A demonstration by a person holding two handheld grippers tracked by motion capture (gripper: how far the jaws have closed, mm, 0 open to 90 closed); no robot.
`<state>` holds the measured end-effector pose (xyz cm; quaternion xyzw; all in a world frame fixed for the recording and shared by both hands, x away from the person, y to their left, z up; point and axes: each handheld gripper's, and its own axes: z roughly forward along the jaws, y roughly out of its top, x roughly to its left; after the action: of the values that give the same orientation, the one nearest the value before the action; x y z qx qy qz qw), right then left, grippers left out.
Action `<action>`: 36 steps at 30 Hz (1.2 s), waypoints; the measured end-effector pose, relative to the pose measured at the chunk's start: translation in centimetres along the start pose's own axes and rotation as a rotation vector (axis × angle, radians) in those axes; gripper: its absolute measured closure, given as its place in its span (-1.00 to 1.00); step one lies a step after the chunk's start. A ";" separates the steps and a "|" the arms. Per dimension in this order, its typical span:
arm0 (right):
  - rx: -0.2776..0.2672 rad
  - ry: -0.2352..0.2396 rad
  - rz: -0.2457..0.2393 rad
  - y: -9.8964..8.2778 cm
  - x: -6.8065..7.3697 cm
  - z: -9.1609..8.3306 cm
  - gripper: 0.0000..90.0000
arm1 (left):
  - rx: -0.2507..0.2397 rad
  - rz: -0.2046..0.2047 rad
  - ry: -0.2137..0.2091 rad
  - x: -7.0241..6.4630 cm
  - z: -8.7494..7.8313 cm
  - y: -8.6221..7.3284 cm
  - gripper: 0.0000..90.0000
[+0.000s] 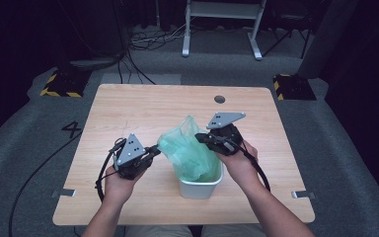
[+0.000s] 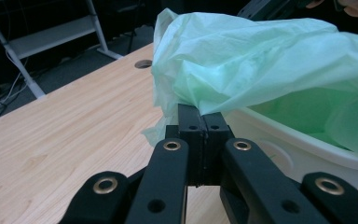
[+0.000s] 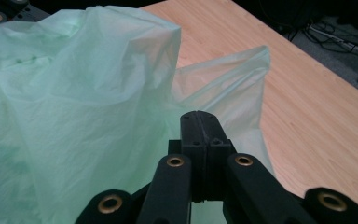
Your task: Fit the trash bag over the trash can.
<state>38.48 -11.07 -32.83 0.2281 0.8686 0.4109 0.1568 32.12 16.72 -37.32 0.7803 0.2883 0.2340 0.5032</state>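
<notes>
Green plastic film, a thin bag, sits partly inside the white bin near your edge of the table, its mouth pulled up and out to either side, probably so you can spread it over the rim. Your left tool is clenched on the bag's left edge, jaws pressed together. Your right tool is likewise clamped tight on the opposite edge.

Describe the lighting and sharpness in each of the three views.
High view: light wooden table evenly lit, surroundings near black, slightly soft. Left gripper view: thin green plastic bag bright and translucent above the white plastic bin, near jaws dark. Right gripper view: bag folds soft, far table edge blurred.
</notes>
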 end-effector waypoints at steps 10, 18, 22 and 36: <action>-0.091 -0.005 0.009 -1.1 0.6 -4.1 1.00 | -0.033 0.018 0.031 -0.5 -1.7 0.0 0.99; -0.137 0.009 0.020 -3.0 1.2 -6.8 1.00 | -0.036 0.054 0.006 -1.5 -2.4 -0.2 0.99; -0.133 0.014 0.017 -3.9 1.6 -7.2 1.00 | -0.030 0.071 -0.014 -2.1 -2.4 -0.6 0.99; -0.115 0.029 0.036 -7.8 3.0 -8.9 1.00 | -0.030 0.092 -0.058 -3.6 -2.2 -1.0 0.99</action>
<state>29.76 -19.55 -33.81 0.2285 0.8414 0.4662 0.1499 27.90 16.02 -37.70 0.7916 0.2339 0.2383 0.5117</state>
